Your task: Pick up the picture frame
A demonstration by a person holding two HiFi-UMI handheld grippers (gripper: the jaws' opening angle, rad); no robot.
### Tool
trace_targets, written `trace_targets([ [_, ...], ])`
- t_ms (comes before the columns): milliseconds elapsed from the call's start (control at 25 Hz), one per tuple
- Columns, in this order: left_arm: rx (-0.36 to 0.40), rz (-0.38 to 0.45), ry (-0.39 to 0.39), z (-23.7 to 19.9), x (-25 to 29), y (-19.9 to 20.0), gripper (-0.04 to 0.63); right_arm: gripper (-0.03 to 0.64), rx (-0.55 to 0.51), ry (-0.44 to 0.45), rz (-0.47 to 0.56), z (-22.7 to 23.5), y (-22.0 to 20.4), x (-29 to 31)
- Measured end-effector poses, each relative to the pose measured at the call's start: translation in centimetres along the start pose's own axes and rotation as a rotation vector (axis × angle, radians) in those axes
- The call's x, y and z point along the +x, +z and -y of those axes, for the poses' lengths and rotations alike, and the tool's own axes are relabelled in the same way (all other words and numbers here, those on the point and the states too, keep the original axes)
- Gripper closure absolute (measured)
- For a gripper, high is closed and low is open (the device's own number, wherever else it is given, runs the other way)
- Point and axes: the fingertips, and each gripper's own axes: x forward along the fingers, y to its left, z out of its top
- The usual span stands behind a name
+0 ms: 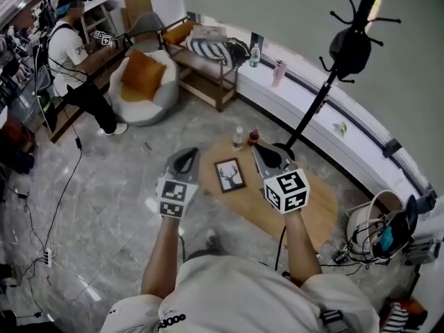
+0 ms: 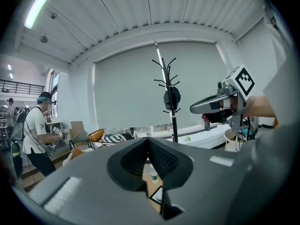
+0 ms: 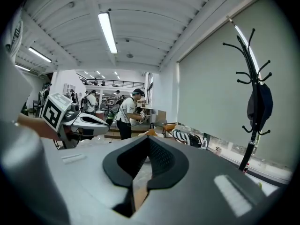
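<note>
Evidently the approach step, with the grasp not yet begun.

Head view: the left gripper [image 1: 186, 158] and right gripper [image 1: 268, 157] hang side by side above a low wooden worktop [image 1: 316, 214], touching nothing. The picture frame [image 1: 229, 175], a dark-edged deer print, lies flat on the worktop, between the two sets of fingers and below them. Two small bottles [image 1: 238, 137] stand just beyond the frame. A coat stand [image 1: 316, 103] has its foot near the right gripper, so both crowd the far side of any reach.

Left gripper view: the fingers are clenched tip to tip with nothing between them. A corner of the frame shows through the gap beneath.

Right gripper view: the fingers are likewise pressed together and empty, with bare worktop showing below.

The next move probably calls for one pair of fingers to part, descend and close on a frame edge. Because the frame lies flat, getting under its rim looks awkward, and the bottles could be knocked.
</note>
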Motion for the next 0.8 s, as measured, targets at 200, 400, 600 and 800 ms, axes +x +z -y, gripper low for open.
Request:
trace_targets([
  [200,-0.009,-0.016,-0.013,-2.2,2.2,-0.6,0.584,0.612,0.041,-0.005,-0.028,0.8,-0.3,3.0],
  [400,-0.028,-0.031,-0.031,-3.4,4.0,-1.4,0.584,0.614,0.044,-0.003,-0.059,1.3,-0.7,5.2],
  [600,-0.039,-0.048,-0.053,-4.9,5.5,-2.6,0.584,0.612,0.051,-0.020,-0.079,1.7,-1.0,7.5],
  [800,-0.045,-0.073,-0.082,-6.3,7.3,-4.2,0.584,0.612,0.058,-0.062,-0.096,2.7,-1.9,9.5],
])
